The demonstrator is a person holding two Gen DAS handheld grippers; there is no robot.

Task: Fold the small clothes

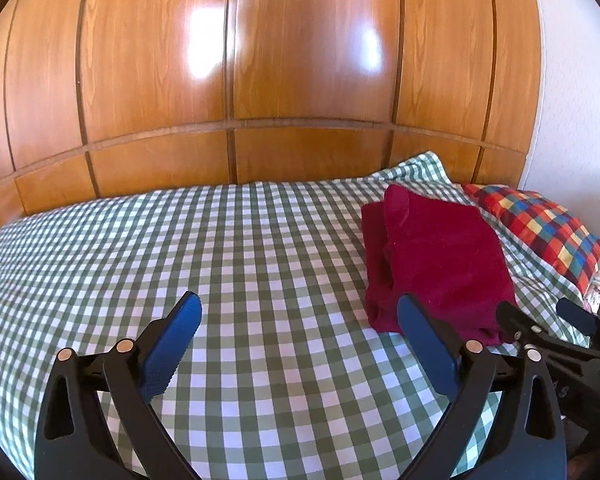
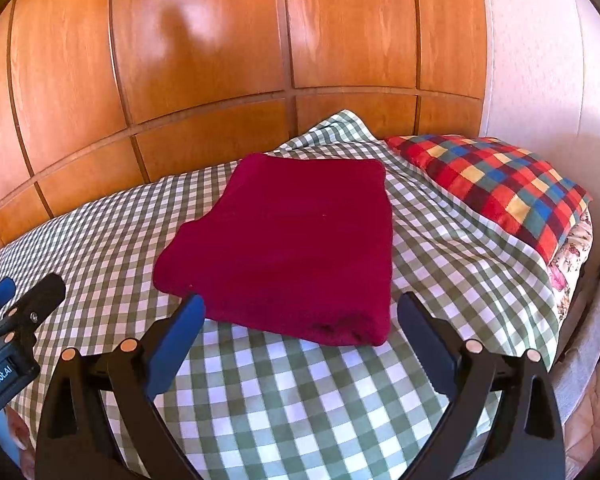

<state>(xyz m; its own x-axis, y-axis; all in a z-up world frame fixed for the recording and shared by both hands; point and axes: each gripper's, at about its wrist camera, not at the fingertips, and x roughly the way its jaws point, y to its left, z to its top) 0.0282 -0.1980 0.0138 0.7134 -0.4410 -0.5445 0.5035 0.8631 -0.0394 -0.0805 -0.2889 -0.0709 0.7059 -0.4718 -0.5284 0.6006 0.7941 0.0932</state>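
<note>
On the bed, covered in a green-and-white checked sheet, a dark red garment lies folded into a thick rectangle, flat on the sheet, toward the right side near the head end. Just beside it on the right, a multicoloured checked pillow; the two look apart, a strip of sheet showing between them. Floral fabric peeks out under the pillow at the bed edge. Behind the bed, glossy wooden panelling with glare patches; pale wall on the right.

Right gripper: jaws spread wide, holding nothing, blue pads either side of the garment's near edge, hovering just in front of it; contact with the cloth can't be confirmed. Left gripper: jaws also spread wide and empty, over bare sheet, with the garment off to its right, its right pad overlapping the garment's near corner in view. In the left wrist view the other gripper shows at the far right by the garment's near corner.
</note>
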